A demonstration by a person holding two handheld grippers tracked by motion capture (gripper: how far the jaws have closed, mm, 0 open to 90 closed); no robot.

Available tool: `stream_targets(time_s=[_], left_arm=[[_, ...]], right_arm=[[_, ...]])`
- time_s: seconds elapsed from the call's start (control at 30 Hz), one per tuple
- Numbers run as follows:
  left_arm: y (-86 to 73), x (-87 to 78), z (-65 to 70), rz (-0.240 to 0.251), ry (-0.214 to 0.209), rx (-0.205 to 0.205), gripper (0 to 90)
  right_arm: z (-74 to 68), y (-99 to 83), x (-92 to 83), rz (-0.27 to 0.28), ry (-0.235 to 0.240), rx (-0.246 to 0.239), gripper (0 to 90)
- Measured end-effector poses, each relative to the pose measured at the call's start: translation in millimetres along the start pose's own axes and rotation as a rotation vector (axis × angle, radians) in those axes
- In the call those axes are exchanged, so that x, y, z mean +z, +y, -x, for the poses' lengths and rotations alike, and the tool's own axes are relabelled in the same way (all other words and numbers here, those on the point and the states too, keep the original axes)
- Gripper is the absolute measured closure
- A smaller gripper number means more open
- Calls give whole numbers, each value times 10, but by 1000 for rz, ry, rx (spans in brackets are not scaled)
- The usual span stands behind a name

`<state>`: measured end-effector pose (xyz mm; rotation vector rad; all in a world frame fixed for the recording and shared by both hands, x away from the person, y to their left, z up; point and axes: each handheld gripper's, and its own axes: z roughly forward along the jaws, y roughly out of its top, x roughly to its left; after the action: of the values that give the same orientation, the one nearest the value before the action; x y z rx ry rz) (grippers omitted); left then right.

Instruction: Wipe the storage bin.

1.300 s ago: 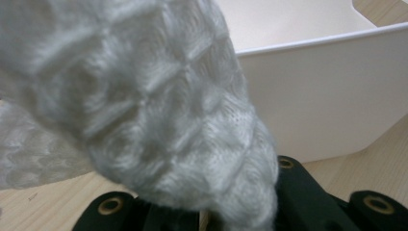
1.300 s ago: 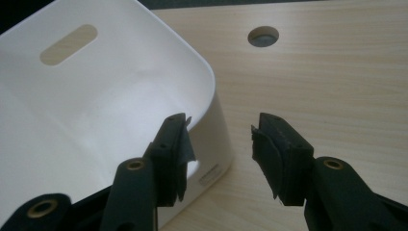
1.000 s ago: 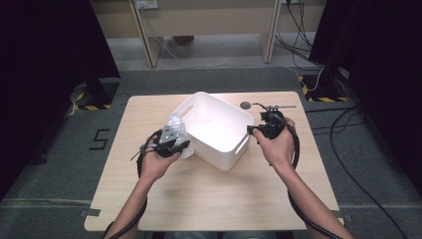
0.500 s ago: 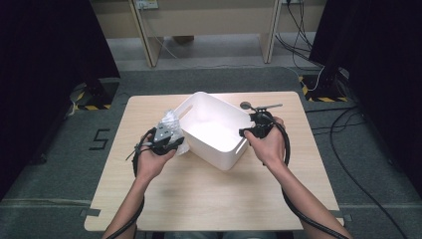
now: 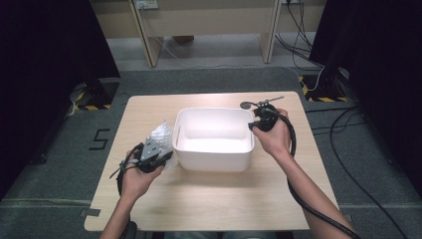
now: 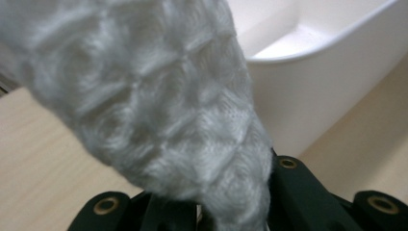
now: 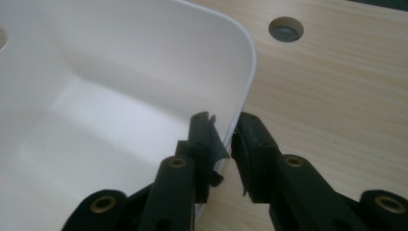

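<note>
A white plastic bin (image 5: 214,159) stands square in the middle of the wooden table (image 5: 209,204). My right gripper (image 5: 253,125) is at the bin's far right corner. In the right gripper view, my right gripper (image 7: 226,130) has just closed, one jaw inside and one outside the bin's rim (image 7: 248,77), pinching it. My left gripper (image 5: 158,149) sits by the bin's left wall, shut on a crumpled piece of bubble wrap (image 5: 160,135). In the left gripper view the bubble wrap (image 6: 159,106) rises out of my left gripper (image 6: 211,211) and hides the fingertips; the bin (image 6: 308,86) is behind it.
A round cable hole (image 5: 246,105) lies in the tabletop just beyond the right gripper, also seen as the hole (image 7: 286,29) past the bin's corner. Cables trail off the right side. Bare wood runs along the near edge of the table.
The bin has swung from a diagonal to square with the table. The right gripper's jaws have closed over its rim. The left gripper, with the bubble wrap, has shifted toward the near edge.
</note>
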<state>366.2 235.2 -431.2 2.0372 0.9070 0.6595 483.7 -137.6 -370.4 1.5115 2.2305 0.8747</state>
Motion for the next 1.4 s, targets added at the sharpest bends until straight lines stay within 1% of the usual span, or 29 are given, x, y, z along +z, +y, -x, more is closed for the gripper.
stream_targets(time_s=[0.03,0.07,0.1,0.13,0.2,0.23,0.27,0.33,0.4,0.47,0.53,0.57,0.63,0.67,0.7,0.77,0.83,0.9,0.97,1.0,1.03,1.07,1.1,1.13,1.2,1.27,1.3,1.33,1.4], left_arm=[[-25,-9,17,-4,-2,-2,784],[-53,-14,45,-5,1,-4,783],[-78,-16,72,-7,2,-8,784],[-107,-12,109,-8,0,-18,785],[-138,1,149,-11,-2,-26,787],[-150,11,169,-4,-4,-33,787],[-152,13,191,-2,-10,-39,789],[-138,3,252,3,-24,-35,789],[-124,-23,340,-11,-31,-21,790],[-125,-71,400,-15,-50,-42,789],[-135,-143,462,-10,-68,-54,789],[-143,-173,493,-12,-70,-51,789],[-153,-202,559,-16,-86,-42,789],[-152,-197,587,-9,-94,-39,790],[-146,-179,599,-7,-96,-27,789],[-125,-120,593,-7,-96,-5,790],[-96,-78,572,-8,-96,2,791],[-61,-43,548,-20,-65,53,791],[-29,-30,524,-33,-69,92,793],[-12,-25,516,-41,-67,117,793],[-1,-18,501,-41,-64,136,794],[-4,-15,500,-48,-69,127,794],[-6,-14,497,-44,-71,124,794],[-7,-21,488,-38,-83,119,795],[-6,-55,479,-13,-99,95,796],[10,-88,471,7,-103,82,798],[23,-105,464,10,-105,82,799],[34,-110,461,4,-100,90,799],[41,-82,450,-3,-92,89,799]], right_arm=[[5,4,4,4,4,-1,801],[5,2,2,8,9,4,770],[-4,-4,-8,16,14,24,719],[-17,-15,-31,23,19,43,694],[-42,-57,-84,32,8,51,664],[-50,-84,-104,32,4,57,650],[-57,-112,-116,29,5,62,649],[-75,-171,-122,18,13,64,649],[-98,-229,-111,8,31,60,663],[-114,-275,-103,10,36,56,674],[-129,-316,-111,11,37,51,670],[-137,-332,-121,14,34,45,670],[-144,-354,-148,20,32,39,681],[-144,-360,-154,21,34,38,688],[-140,-369,-158,21,32,34,699],[-139,-388,-154,13,26,30,728],[-136,-409,-148,7,23,31,750],[-128,-426,-142,9,20,23,761],[-109,-439,-124,8,27,17,759],[-109,-441,-117,10,24,15,761],[-113,-440,-104,11,17,4,760],[-118,-437,-97,12,13,-5,760],[-118,-432,-89,13,11,-9,760],[-120,-430,-84,14,11,-7,761],[-129,-430,-80,16,6,-7,761],[-134,-435,-82,19,7,-9,761],[-136,-437,-84,19,6,-13,761],[-144,-440,-85,19,8,-9,760],[-164,-443,-84,20,5,-12,759]])
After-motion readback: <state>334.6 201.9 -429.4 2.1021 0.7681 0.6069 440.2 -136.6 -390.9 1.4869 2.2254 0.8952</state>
